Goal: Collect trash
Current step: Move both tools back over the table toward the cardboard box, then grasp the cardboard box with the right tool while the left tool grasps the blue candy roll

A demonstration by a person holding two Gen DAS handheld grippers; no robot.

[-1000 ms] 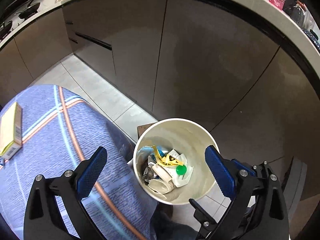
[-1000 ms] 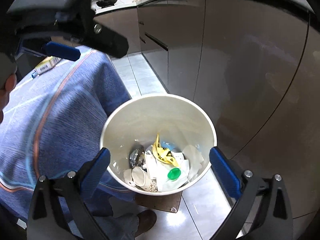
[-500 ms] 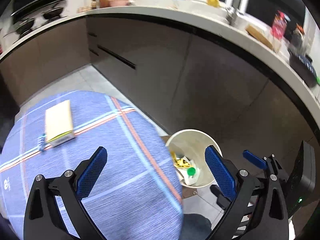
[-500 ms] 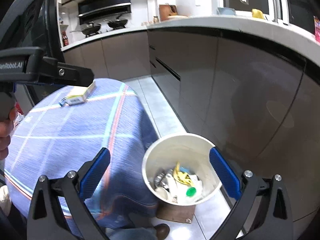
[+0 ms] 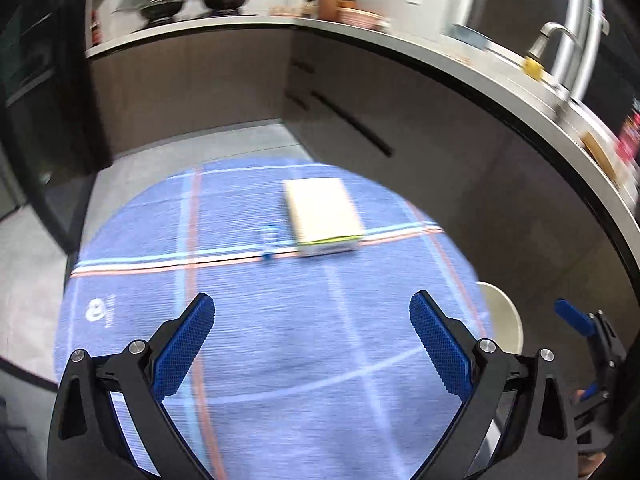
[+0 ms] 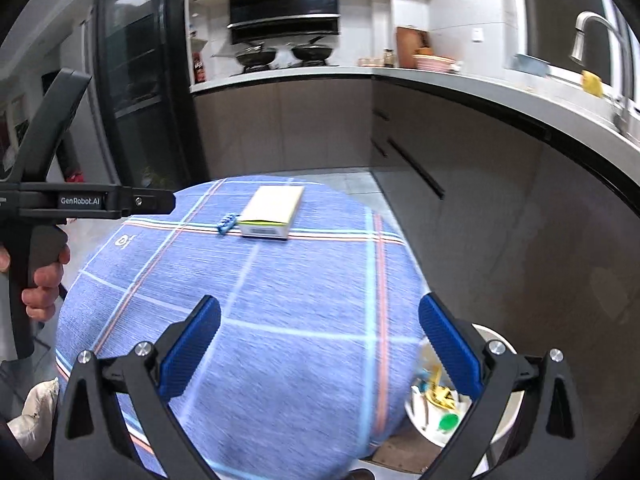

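Note:
A flat cream box (image 5: 322, 216) (image 6: 272, 212) lies at the far side of the round table with the blue checked cloth (image 5: 280, 320) (image 6: 260, 300). A small blue strip (image 5: 269, 242) (image 6: 226, 224) lies just left of the box. The white trash bin (image 6: 496, 340) (image 5: 508, 320) stands on the floor at the table's right, with wrappers and a green cap (image 6: 447, 423) inside. My left gripper (image 5: 310, 344) is open and empty above the near part of the table. My right gripper (image 6: 320, 346) is open and empty above the table's near right edge.
Grey kitchen cabinets (image 6: 460, 184) and a curved counter (image 5: 460, 68) run behind and to the right of the table. A sink tap (image 6: 592, 36) and stove pans (image 6: 280, 54) sit on the counter. A dark tall unit (image 6: 140, 80) stands at the left. The left gripper's handle (image 6: 60, 200) shows in the right wrist view.
Both grippers have swung up and left, away from the bin and over the table. The box and blue strip have come to the middle of both views. Both stayed open and empty.

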